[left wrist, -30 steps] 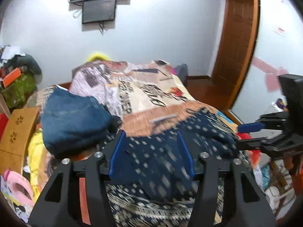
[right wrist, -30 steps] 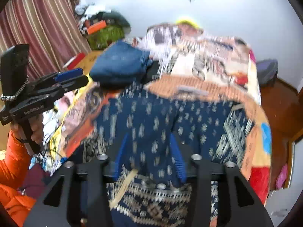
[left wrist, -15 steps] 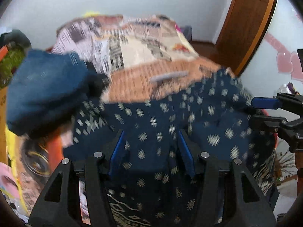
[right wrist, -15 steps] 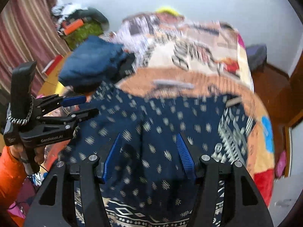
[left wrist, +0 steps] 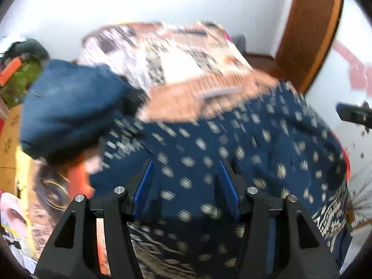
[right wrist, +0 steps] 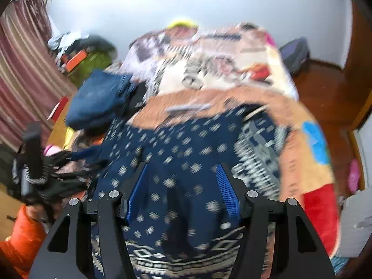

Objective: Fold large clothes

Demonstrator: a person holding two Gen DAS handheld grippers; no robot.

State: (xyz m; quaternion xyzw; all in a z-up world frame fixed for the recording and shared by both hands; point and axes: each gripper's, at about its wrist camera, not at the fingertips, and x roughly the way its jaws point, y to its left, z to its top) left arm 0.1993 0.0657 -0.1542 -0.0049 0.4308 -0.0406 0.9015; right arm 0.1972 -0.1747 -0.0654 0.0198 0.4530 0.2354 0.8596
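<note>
A large navy garment with pale diamond dots and a patterned border (left wrist: 232, 144) lies spread on the near end of the bed; it also shows in the right wrist view (right wrist: 186, 153). My left gripper (left wrist: 186, 176) is open and empty, hovering over the garment's near part. My right gripper (right wrist: 182, 181) is open and empty, above the same cloth a little to the right. The left gripper shows blurred at the left edge of the right wrist view (right wrist: 46, 174). The right gripper's tip shows at the right edge of the left wrist view (left wrist: 353, 114).
A folded blue pile (left wrist: 69, 107) sits on the bed's left side, also seen in the right wrist view (right wrist: 100, 100). The patterned bedspread (right wrist: 209, 53) stretches to the far wall. A grey strip (left wrist: 220, 91) lies on the orange blanket. A wooden door (left wrist: 309, 28) is at the right, clutter at the left.
Both grippers have swung downward and in over the navy garment, staying open. The left gripper has dropped lower in the right wrist view; the frames now are motion-blurred.
</note>
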